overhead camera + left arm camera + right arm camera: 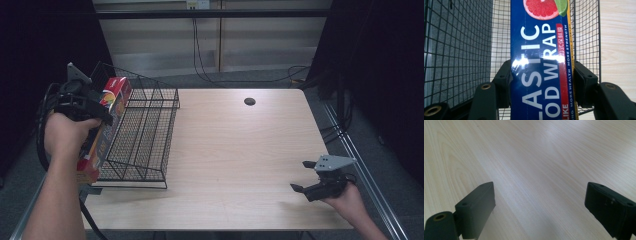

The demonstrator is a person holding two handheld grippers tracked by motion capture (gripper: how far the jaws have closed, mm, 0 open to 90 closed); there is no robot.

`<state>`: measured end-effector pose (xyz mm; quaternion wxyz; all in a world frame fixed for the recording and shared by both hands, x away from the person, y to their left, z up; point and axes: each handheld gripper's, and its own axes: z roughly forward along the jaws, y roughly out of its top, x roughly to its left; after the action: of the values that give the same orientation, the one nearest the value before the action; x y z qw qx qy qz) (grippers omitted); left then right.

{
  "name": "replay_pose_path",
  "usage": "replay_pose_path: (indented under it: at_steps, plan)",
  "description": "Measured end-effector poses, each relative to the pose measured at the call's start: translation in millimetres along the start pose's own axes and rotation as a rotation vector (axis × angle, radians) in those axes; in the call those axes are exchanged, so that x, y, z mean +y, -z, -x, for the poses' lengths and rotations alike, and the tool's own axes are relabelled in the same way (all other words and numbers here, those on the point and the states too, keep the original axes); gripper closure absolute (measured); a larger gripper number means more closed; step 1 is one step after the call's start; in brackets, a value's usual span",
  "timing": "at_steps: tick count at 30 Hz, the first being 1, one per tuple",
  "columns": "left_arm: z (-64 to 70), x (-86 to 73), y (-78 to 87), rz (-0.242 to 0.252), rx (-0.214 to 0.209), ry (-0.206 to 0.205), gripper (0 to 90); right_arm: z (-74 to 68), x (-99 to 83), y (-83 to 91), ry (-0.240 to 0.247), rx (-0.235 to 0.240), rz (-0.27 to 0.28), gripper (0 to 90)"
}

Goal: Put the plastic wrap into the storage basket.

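A long blue box of plastic food wrap (pixel 541 62), red at its ends with a grapefruit picture, is clamped between the jaws of my left gripper (pixel 542 75). In the high view the box (pixel 107 122) hangs tilted over the left side of a black wire basket (pixel 145 130), and the left gripper (pixel 82 102) grips it near its middle. My right gripper (pixel 302 176) rests low at the table's front right, open with nothing between its jaws. The right gripper view has its two spread jaws over bare wood, around the right gripper (pixel 540 202).
The light wooden table (pixel 240 150) has a round cable hole (pixel 249 101) near its far edge. Cables (pixel 210 75) lie on the floor behind the table. A metal rail (pixel 360 165) runs along the table's right side.
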<state>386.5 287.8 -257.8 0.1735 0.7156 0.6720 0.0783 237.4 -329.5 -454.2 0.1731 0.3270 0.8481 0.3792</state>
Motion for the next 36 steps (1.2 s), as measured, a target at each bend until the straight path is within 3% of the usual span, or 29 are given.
replay_pose_path:
  at_steps: [25, 36]
  plan:
    - [-13.4, -0.1, -8.9, -0.022, 0.013, 0.067, 43.6, -1.2, 0.0, -3.5, 0.007, 0.003, -0.010, 9.3]
    - [-12.5, 0.5, -12.5, -0.030, 0.015, 0.053, 43.1, -2.1, 0.3, -3.8, 0.007, -0.002, -0.013, 9.4]
